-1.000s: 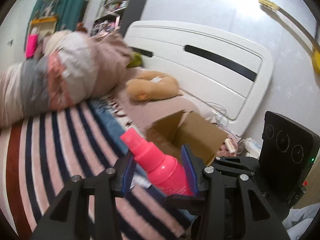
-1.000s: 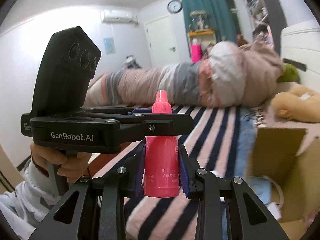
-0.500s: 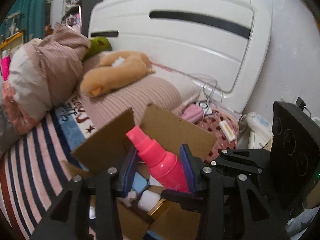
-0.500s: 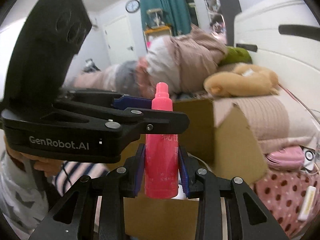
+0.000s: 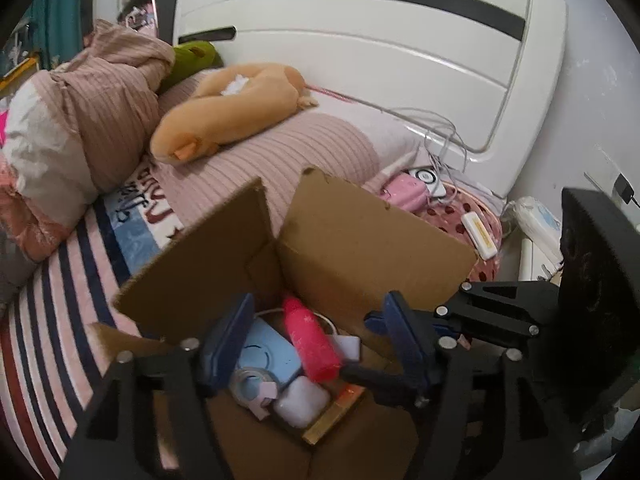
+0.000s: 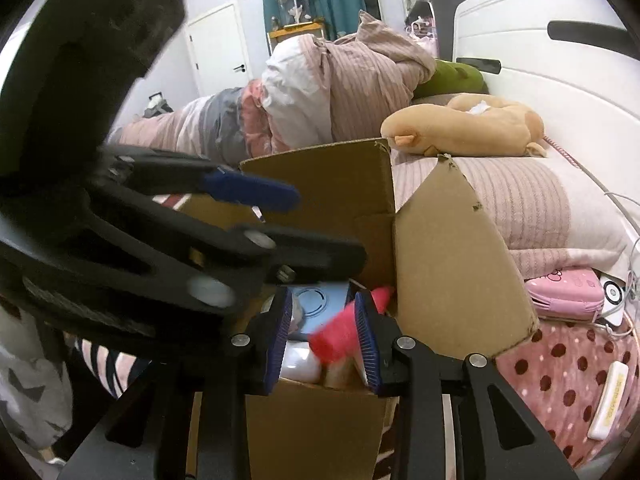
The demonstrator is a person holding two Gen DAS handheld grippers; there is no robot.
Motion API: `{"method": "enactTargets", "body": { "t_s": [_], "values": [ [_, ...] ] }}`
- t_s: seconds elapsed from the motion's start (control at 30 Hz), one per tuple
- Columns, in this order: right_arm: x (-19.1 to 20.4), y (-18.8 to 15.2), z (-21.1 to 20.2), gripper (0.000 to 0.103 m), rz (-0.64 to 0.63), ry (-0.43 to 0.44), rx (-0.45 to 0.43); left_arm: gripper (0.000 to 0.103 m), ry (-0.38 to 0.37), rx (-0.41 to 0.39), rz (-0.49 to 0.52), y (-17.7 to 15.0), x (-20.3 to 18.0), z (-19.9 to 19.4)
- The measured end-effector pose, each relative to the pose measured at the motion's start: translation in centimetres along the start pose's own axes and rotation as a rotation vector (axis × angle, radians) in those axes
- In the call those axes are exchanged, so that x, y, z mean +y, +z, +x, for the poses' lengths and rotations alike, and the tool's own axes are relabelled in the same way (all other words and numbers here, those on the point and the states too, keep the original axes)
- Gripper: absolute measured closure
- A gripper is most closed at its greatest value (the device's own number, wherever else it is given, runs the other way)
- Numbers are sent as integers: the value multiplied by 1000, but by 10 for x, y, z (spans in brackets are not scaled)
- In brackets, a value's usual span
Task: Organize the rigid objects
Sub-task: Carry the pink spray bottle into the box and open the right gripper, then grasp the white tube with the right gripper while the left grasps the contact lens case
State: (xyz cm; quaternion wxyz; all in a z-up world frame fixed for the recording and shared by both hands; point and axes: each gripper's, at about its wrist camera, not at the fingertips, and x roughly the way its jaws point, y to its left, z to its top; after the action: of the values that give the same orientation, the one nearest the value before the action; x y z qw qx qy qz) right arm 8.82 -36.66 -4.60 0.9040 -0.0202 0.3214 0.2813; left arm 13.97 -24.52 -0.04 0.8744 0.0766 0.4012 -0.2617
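An open cardboard box (image 5: 360,248) (image 6: 448,272) stands on the bed with its flaps up. The pink spray bottle (image 5: 310,344) (image 6: 336,334) is blurred and tilted down inside it, over a light blue item (image 5: 264,352), a tape roll (image 5: 248,384) and a white case (image 5: 300,400). My left gripper (image 5: 316,308) hangs over the box, its jaws opening wide with the pads well clear of the bottle. My right gripper (image 6: 322,308) is beside it above the box rim. Its pads stand a narrow gap apart, and the bottle shows smaller and lower behind them, not pressed.
A tan plush toy (image 5: 224,116) lies on a pink ribbed pillow (image 5: 312,152) behind the box. The white headboard (image 5: 380,60) rises beyond it. A pink case (image 5: 404,192), cables and a white bar (image 5: 480,236) lie right of the box. A heap of bedding (image 5: 80,120) fills the left.
Both grippers carried the bottle from over the striped bedding to above the box. The left jaws spread apart, and the bottle left both grips and tipped down into the box.
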Motion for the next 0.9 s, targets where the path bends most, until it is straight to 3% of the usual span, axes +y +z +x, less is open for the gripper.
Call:
{"method": "enactTargets", "body": {
  "t_s": [0.2, 0.3, 0.47, 0.6, 0.7, 0.8, 0.9],
  "values": [
    [19, 4, -18, 64, -9, 14, -46, 27, 24, -84, -53, -13, 23, -45],
    [47, 10, -34, 64, -57, 61, -98, 27, 49, -129, -83, -28, 41, -76],
    [108, 18, -47, 64, -174, 143, -140, 27, 153, -166, -120, -68, 80, -121],
    [152, 21, -28, 64, -226, 200, -96, 27, 200, -165, -155, -107, 112, -137],
    [176, 14, 3, 64, -260, 207, -23, 27, 195, -153, -181, -136, 135, -135],
    [185, 3, 42, 64, -247, 178, 60, 27, 167, -134, -190, -161, 156, -124],
    [179, -11, 83, 64, -225, 78, 132, 27, 137, -122, -196, -178, 174, -108]
  ]
}}
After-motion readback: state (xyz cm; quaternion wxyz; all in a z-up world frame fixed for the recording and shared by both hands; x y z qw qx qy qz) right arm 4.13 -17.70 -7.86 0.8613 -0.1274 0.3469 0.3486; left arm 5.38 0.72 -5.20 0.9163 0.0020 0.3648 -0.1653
